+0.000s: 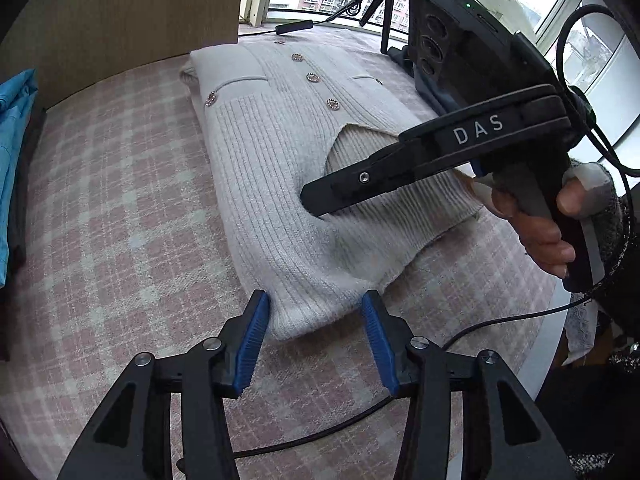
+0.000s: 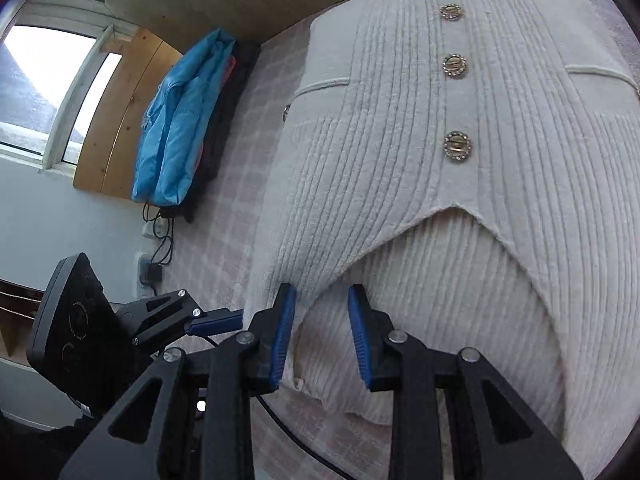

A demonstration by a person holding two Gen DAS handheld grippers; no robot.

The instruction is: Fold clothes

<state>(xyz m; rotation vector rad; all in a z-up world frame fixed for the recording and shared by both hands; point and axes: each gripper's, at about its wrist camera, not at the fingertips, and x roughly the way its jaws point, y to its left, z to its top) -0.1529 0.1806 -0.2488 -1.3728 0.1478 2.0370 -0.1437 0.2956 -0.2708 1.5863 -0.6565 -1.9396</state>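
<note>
A cream ribbed cardigan (image 1: 272,152) with jewelled buttons lies flat on a pink checked cloth (image 1: 120,220). Its lower part is folded up over the front. My left gripper (image 1: 316,320) is open, and the cardigan's near corner lies between its blue pads (image 1: 252,340) without being pinched. My right gripper (image 1: 316,204), held by a hand (image 1: 540,232), points down at the folded part from the right. In the right wrist view the right gripper (image 2: 322,320) stands part open just over the cardigan (image 2: 500,200), astride the fold's edge. Nothing is clamped in it.
A folded blue garment (image 2: 180,120) over dark clothes lies at the cloth's left edge, against a wooden board. A small tripod (image 1: 384,12) and cables stand by the window beyond the cardigan. A black cable (image 1: 320,436) crosses the cloth near my left gripper.
</note>
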